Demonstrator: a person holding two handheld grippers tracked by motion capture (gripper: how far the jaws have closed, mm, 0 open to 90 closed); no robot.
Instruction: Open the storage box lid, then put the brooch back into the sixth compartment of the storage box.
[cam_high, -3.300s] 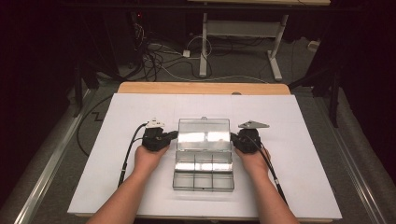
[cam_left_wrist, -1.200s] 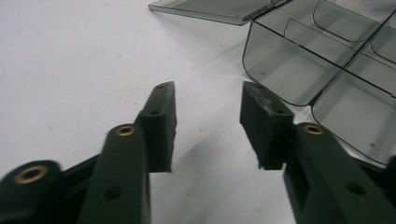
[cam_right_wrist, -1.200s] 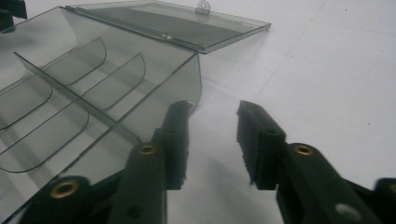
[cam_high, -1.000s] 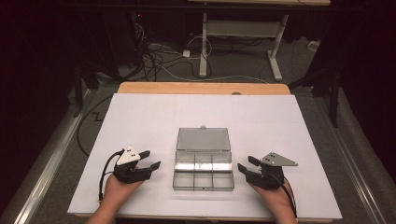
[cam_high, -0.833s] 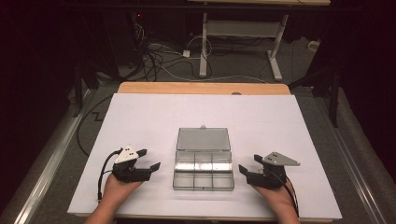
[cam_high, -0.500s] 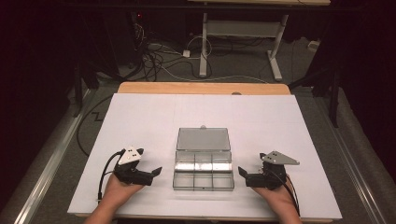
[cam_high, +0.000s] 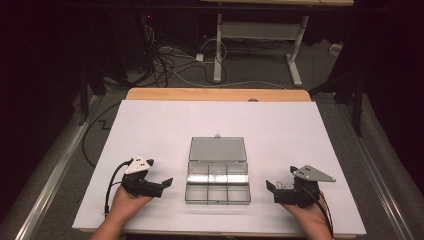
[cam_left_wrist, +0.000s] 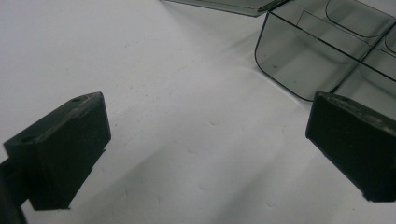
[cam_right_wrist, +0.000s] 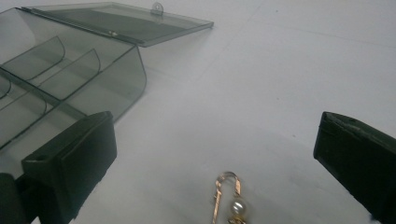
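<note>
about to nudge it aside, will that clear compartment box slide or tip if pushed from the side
The clear compartment box looks thin-walled and empty, so it is probably light and would likely slide easily on the smooth white table. Its lid lies open flat behind it, so tipping seems unlikely, though the hinge may let the lid swing or drag. The plastic may flex a little.

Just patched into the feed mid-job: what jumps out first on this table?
A clear compartment box sits mid-table on the white sheet, its lid folded flat open behind it. The left gripper and right gripper rest either side of it, jaws open, holding nothing. In the right gripper view, a small gold pin with a pearl lies on the sheet between the jaws.
</note>
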